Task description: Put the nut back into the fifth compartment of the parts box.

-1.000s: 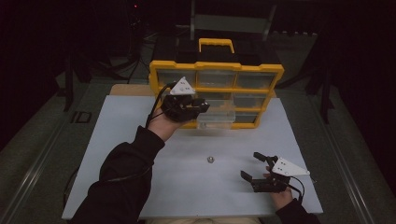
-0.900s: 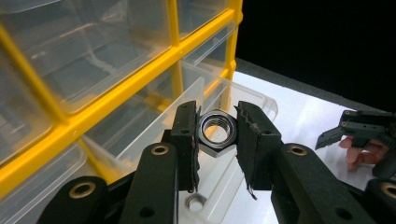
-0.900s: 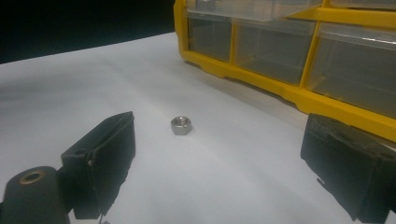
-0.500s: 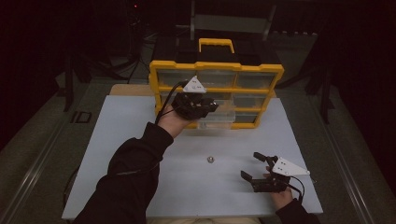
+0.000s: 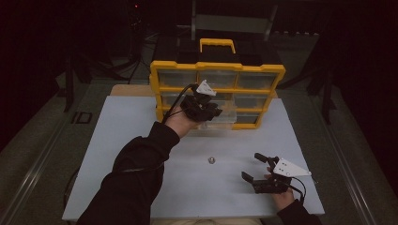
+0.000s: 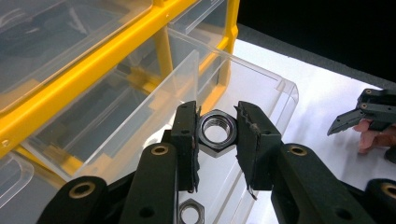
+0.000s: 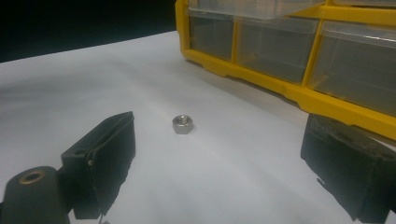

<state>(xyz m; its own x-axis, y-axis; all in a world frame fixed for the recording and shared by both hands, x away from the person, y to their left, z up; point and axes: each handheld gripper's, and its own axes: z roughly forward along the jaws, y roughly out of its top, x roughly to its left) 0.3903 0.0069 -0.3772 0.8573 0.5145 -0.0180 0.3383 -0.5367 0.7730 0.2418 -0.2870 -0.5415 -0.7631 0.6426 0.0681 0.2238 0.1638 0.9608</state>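
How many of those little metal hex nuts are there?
3. One steel hex nut is clamped in the left gripper over the pulled-out clear plastic drawer, a second lies in that drawer, a third sits on the white table. More may be hidden in drawers.

You are working in what looks like a lab or test workshop set up for recording. A white table top [image 5: 141, 140] stands alone in a dark room, lit only from above. On it you have a yellow parts organiser [image 5: 217, 93] with clear plastic drawers [image 6: 154, 112], the kind kept for small hardware, and a steel nut [image 7: 183, 124] lies loose on the board. Behind the table you can see dark stands and trailing cables [image 5: 136, 51].
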